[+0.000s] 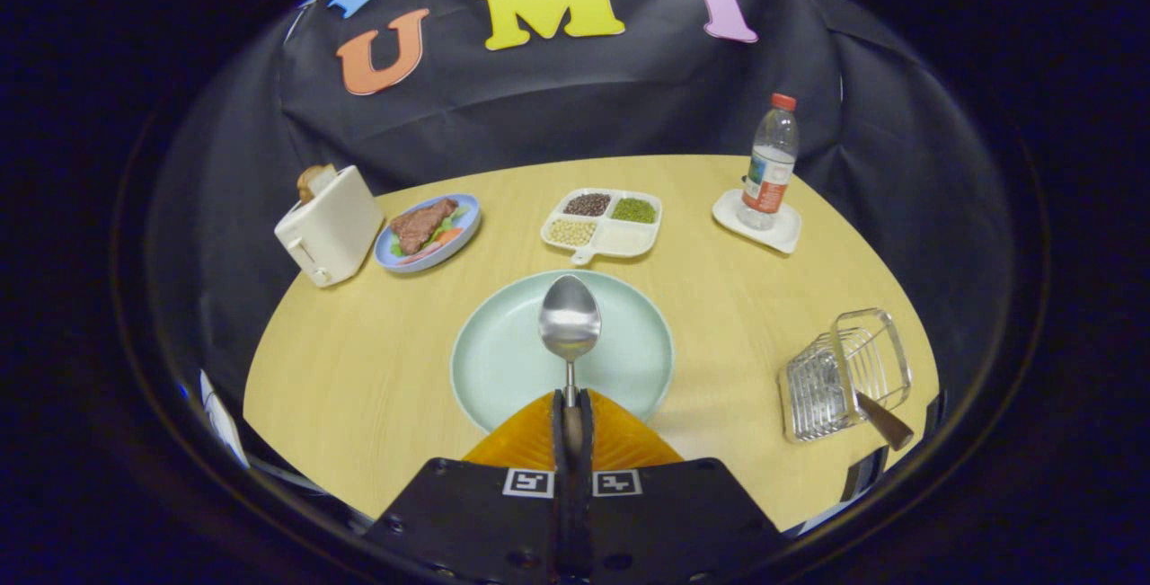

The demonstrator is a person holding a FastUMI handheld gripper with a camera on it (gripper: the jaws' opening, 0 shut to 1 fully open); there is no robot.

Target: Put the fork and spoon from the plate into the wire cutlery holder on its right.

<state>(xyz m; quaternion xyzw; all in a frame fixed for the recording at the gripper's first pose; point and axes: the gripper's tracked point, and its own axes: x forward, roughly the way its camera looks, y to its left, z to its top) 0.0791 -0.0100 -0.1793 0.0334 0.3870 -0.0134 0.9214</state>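
Observation:
My gripper [572, 407] is shut on the handle of a metal spoon [570, 319]. The spoon's bowl points forward and hangs above a pale green plate [503, 360] that lies just ahead of the fingers. To the right of the plate stands the wire cutlery holder [844, 373]. A brown wooden handle [885, 421] sticks out of the holder toward its near right side; the rest of that utensil is hidden in the wires.
On the round wooden table [359, 360] beyond the plate sit a white divided dish of grains [602, 224], a blue plate with meat [428, 231], a white toaster [329, 224] and a water bottle [771, 164] on a white coaster. The table edge runs close behind the holder.

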